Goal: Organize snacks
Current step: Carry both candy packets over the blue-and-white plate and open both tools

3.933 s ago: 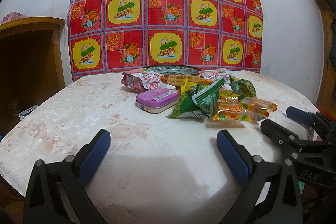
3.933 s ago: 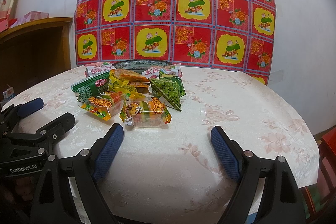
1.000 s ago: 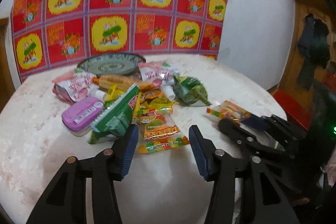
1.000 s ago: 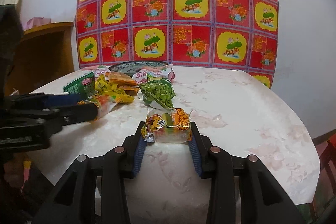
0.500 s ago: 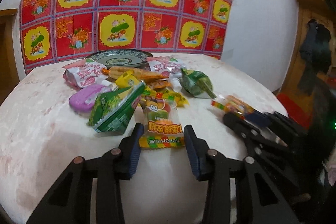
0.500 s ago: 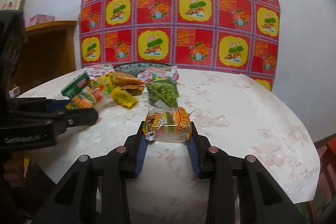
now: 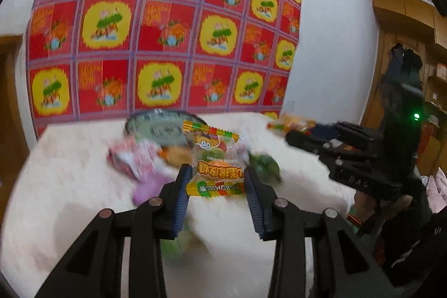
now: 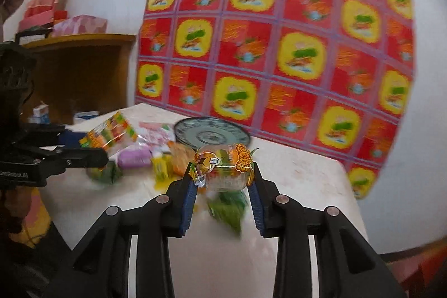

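Observation:
My left gripper (image 7: 217, 180) is shut on a clear gummy packet (image 7: 215, 158) with orange and yellow print, held above the white table (image 7: 69, 186). My right gripper (image 8: 223, 180) is shut on a matching gummy packet (image 8: 223, 166), also lifted. The snack pile lies below: a pink packet (image 7: 131, 155), a purple tin (image 7: 148, 186) and a green pea packet (image 7: 265, 164). The patterned plate (image 8: 212, 133) sits at the table's back. The right gripper shows in the left wrist view (image 7: 296, 130), the left gripper in the right wrist view (image 8: 95, 147).
A red and yellow patterned sheet (image 7: 162, 27) hangs on the wall behind the table. A wooden shelf (image 8: 78, 69) stands to the left, with small boxes (image 8: 42, 111) beside it. The table's right edge (image 8: 352, 186) drops off near a wooden door (image 7: 396, 52).
Both grippers closed on gummy packets and have lifted them off the table. Both now point further toward the plate at the back. The views are blurred by motion.

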Demonstrator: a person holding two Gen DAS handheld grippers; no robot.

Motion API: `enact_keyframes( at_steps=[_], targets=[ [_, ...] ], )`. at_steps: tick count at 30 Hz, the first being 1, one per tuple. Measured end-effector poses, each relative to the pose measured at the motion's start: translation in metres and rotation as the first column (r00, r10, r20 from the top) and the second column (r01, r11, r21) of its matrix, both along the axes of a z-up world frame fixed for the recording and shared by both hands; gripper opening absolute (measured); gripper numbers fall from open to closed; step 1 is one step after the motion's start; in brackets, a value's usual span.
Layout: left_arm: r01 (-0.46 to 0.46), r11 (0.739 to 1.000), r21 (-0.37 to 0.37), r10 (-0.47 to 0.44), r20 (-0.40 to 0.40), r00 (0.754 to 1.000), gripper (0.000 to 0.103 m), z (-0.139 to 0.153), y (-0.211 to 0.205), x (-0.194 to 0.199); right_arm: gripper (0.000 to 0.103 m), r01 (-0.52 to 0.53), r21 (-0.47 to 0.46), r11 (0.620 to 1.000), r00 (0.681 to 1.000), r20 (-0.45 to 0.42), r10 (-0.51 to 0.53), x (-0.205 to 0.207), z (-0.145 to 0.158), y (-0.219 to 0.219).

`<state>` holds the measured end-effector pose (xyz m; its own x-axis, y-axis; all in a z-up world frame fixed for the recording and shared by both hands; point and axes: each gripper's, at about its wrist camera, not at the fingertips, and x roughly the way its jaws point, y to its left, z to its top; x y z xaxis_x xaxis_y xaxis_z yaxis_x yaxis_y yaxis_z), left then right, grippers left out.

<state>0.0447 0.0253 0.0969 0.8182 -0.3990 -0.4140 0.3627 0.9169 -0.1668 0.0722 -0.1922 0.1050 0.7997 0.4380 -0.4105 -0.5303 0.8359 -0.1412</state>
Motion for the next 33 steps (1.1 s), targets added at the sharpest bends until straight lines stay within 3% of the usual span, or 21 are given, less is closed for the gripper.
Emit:
enact_keyframes(
  at_steps=[2,4,9,11,13,15,20,22,24,28,33],
  targets=[
    [0.029,0.999,-0.021,-0.03,-0.031,0.999,0.04,0.014,0.007,0.024,0.036,-0.039,-0.017,0.999,0.995,-0.088,0.037,0.031,0.009,0.017],
    [0.042,0.999,-0.015,-0.043,-0.088,0.995,0.04,0.023,0.011,0.057,0.036,-0.026,-0.097,0.995,0.987,-0.159,0.01,0.067,0.01,0.042],
    [0.012,0.996,0.089,0.009,-0.232,0.973,0.04,0.02,0.019,0.156,0.036,-0.001,-0.294,0.956,0.982,-0.181,-0.054,0.147,-0.004,0.098],
    [0.005,0.993,0.121,0.03,-0.29,0.957,0.04,0.007,0.02,0.186,0.036,-0.059,-0.275,0.96,0.95,-0.311,-0.03,0.181,-0.014,0.11],
    [0.002,0.989,0.149,0.052,-0.355,0.934,0.04,-0.01,0.022,0.215,0.036,-0.086,-0.216,0.973,0.891,-0.453,-0.021,0.208,-0.024,0.113],
    [0.04,0.984,0.173,0.042,-0.445,0.894,0.04,-0.028,0.022,0.239,0.036,-0.107,-0.201,0.974,0.85,-0.526,-0.015,0.225,-0.034,0.116],
    [0.067,0.985,0.157,0.021,-0.504,0.863,0.04,-0.049,0.027,0.255,0.036,-0.121,-0.29,0.949,0.869,-0.494,-0.04,0.229,-0.051,0.126],
    [0.085,0.984,0.157,0.004,-0.496,0.869,0.04,-0.05,0.026,0.253,0.036,-0.145,-0.311,0.939,0.889,-0.457,-0.014,0.223,-0.052,0.129],
    [0.081,0.984,0.157,0.005,-0.482,0.876,0.04,-0.051,0.025,0.253,0.036,-0.185,-0.313,0.932,0.896,-0.443,0.029,0.218,-0.053,0.131],
    [0.046,0.987,0.156,0.031,-0.455,0.89,0.041,-0.054,0.025,0.254,0.036,-0.171,-0.318,0.932,0.903,-0.43,0.019,0.215,-0.053,0.13],
    [0.02,0.984,0.175,0.057,-0.425,0.903,0.042,-0.053,0.025,0.252,0.055,-0.115,-0.337,0.934,0.925,-0.378,-0.023,0.217,-0.052,0.13]
  ],
)
